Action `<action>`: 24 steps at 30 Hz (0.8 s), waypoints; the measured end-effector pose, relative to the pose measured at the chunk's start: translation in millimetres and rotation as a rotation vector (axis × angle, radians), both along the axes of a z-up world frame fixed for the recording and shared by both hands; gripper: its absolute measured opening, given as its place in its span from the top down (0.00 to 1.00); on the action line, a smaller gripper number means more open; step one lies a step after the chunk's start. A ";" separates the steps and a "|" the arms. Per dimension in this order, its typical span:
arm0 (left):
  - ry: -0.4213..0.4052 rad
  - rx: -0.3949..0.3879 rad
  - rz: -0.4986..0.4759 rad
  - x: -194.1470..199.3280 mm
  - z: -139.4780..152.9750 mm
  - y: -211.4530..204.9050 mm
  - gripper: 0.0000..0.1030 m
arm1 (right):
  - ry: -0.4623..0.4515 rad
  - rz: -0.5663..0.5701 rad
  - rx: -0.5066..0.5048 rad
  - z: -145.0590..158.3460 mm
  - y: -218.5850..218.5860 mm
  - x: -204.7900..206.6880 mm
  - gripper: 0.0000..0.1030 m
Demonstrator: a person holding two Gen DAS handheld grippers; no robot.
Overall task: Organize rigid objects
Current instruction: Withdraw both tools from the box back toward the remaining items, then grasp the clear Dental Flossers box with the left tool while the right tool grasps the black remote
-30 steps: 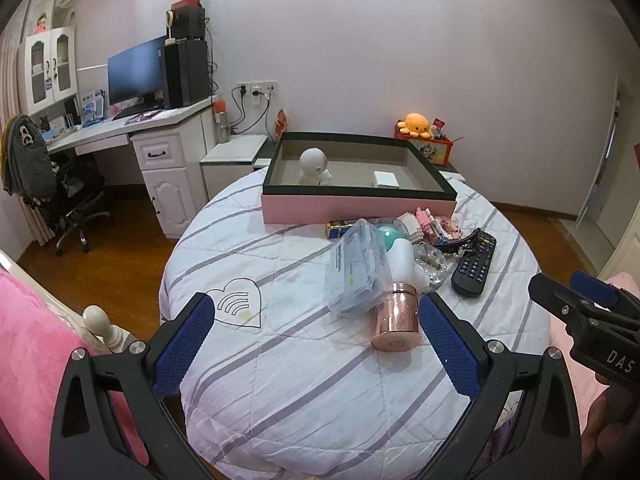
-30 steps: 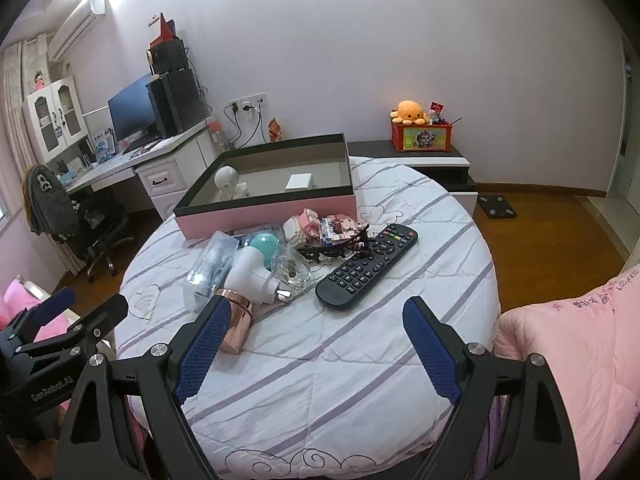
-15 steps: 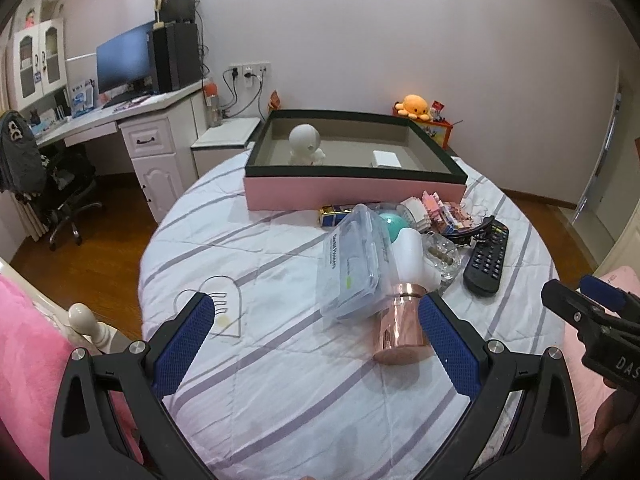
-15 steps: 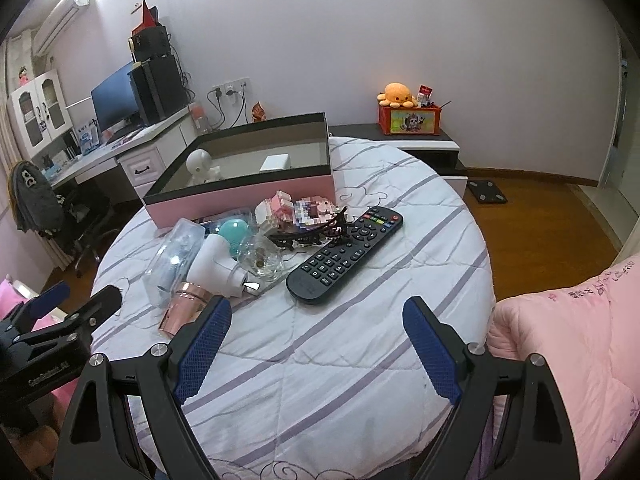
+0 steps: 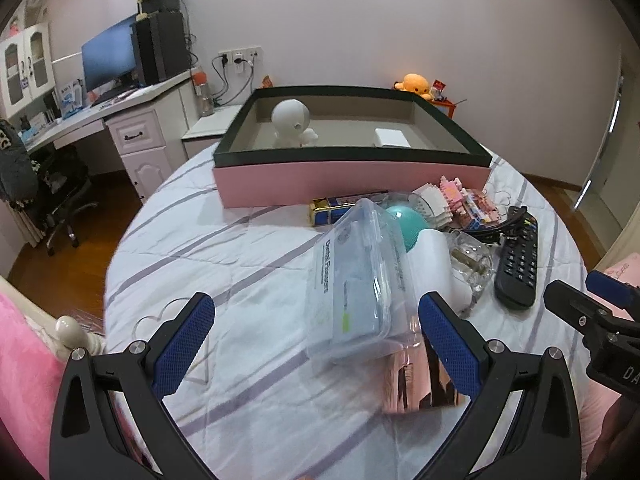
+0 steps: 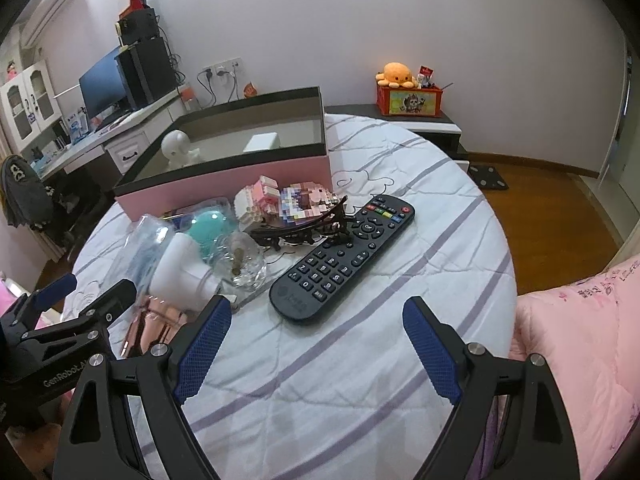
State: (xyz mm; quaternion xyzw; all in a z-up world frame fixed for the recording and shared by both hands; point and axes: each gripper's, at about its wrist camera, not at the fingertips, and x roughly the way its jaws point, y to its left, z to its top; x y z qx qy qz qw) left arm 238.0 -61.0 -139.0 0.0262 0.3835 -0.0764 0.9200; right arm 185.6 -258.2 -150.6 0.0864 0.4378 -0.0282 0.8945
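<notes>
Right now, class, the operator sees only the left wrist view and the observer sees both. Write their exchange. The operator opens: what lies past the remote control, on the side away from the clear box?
Observer: Only bare striped cover; the remote control is the outermost item.
Operator: Is the right gripper holding anything?
Observer: No. The right gripper is open and grips nothing.
Operator: Which end of the remote is nearer it?
Observer: The plain end; the red power button is at the far end.
</notes>
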 end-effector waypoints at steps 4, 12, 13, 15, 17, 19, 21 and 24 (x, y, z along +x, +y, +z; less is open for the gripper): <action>-0.002 -0.009 -0.005 13.1 -4.3 -0.3 0.00 | 0.022 -0.019 0.007 -8.9 -4.6 10.6 0.14; 0.030 -0.053 -0.044 43.5 -16.1 7.8 0.08 | 0.060 -0.068 0.014 -24.8 -14.5 29.0 0.14; 0.037 -0.060 -0.050 46.7 -17.7 8.3 0.09 | 0.066 -0.077 0.018 -27.2 -15.2 31.9 0.14; 0.050 -0.073 -0.045 53.2 -19.8 10.5 0.10 | 0.073 -0.093 0.029 -30.3 -16.6 38.4 0.14; 0.055 -0.079 -0.041 55.8 -20.3 11.8 0.08 | 0.077 -0.106 0.033 -31.9 -16.1 42.8 0.14; 0.076 -0.067 -0.041 61.8 -22.8 10.6 0.05 | 0.085 -0.124 0.027 -35.1 -15.7 49.2 0.14; 0.093 -0.075 -0.048 69.0 -26.7 9.7 0.05 | 0.092 -0.134 0.035 -39.3 -15.5 55.4 0.14; 0.127 -0.125 -0.063 76.4 -34.7 10.5 0.19 | 0.114 -0.150 0.007 -47.1 -12.2 65.7 0.14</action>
